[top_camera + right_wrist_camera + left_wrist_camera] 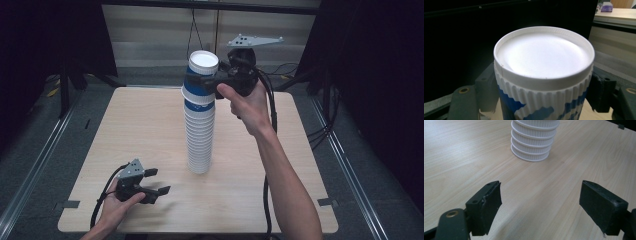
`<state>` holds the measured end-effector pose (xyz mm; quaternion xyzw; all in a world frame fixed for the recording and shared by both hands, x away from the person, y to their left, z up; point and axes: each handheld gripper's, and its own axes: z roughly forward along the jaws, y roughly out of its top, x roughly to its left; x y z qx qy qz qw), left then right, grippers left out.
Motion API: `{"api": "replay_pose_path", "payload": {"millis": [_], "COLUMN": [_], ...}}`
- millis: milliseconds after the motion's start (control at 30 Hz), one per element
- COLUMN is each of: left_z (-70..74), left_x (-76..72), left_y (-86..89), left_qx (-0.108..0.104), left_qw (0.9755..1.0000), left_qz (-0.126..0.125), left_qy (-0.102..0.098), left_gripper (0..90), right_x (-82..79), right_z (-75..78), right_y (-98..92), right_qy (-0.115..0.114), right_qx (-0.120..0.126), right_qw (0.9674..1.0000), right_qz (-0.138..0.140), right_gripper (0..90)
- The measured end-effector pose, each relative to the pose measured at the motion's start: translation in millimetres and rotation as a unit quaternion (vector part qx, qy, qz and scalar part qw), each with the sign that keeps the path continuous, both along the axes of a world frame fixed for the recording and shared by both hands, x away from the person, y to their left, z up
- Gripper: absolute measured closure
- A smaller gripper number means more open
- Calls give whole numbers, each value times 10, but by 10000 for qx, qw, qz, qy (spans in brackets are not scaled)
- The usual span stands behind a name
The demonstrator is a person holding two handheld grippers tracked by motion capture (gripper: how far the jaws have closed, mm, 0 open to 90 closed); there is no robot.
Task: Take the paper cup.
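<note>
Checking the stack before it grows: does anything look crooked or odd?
Yes. The top blue cup, clamped by the right gripper, sits tilted, its rim flaring left of the white cup stack. The stack itself stands straight on the table.

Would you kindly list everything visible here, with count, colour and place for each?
top cup: one, white and blue, upside down at the top of the stack, between the right jaws
cup stack: one, white ribbed, upside down, mid table
table: one, light wood, centre
right gripper: one, black, shut on the top cup
left gripper: one, black, open, near table edge
hands: two, one on each gripper
</note>
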<state>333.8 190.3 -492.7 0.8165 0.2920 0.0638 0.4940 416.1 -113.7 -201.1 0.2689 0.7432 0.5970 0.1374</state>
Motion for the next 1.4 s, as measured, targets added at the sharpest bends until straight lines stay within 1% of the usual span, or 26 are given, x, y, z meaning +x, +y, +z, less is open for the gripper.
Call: {"api": "replay_pose_path", "payload": {"millis": [133,233,300,433,567,667,867,933,967,1000,1067,1133,1267,1333,1400], "left_z": [0,-3,-7,-7,-4,-11,-15,-21,-29,-29,-30,-31,-32,-34,-39], "left_x": [-1,3,10,6,5,9,11,16,23,23,21,18,17,18,25], "left_y": [0,-2,-10,-18,-11,-13,-40,-44,-55,-55,-62,-64,-57,-54,-40], "left_qx": [5,12,-13,5,1,-6,23,49,60,60,71,67,46,73,93], "left_qw": [10000,10000,10000,10000,10000,10000,10000,10000,9999,9999,9999,9999,9999,9999,9998], "left_qz": [0,14,22,-1,0,33,3,7,41,41,12,14,25,44,85], "left_qy": [-1,11,40,45,25,42,63,58,93,93,84,88,105,107,140], "left_gripper": [176,176,176,176,176,176,176,176,177,176,177,176,176,176,176], "right_x": [-5,-15,-12,-17,-27,-43,-54,-58,-66,-66,-98,-111,-134,-145,-157], "right_z": [15,24,28,40,48,56,71,70,65,65,74,89,104,111,116], "right_y": [-12,-35,-46,-67,-75,-68,-97,-100,-108,-108,-118,-135,-170,-186,-185], "right_qy": [-37,-79,-40,-103,-160,-212,-307,-335,-321,-321,-432,-444,-511,-522,-553], "right_qx": [54,140,200,340,388,343,488,488,568,568,645,732,762,800,774], "right_qw": [10000,9999,9998,9994,9991,9992,9982,9981,9978,9978,9967,9961,9954,9951,9951], "right_qz": [-9,-44,-17,-58,-87,-84,-143,-144,-124,-124,-228,-220,-265,-269,-261], "right_gripper": [258,259,259,261,262,262,263,264,264,264,265,266,266,268,269]}}
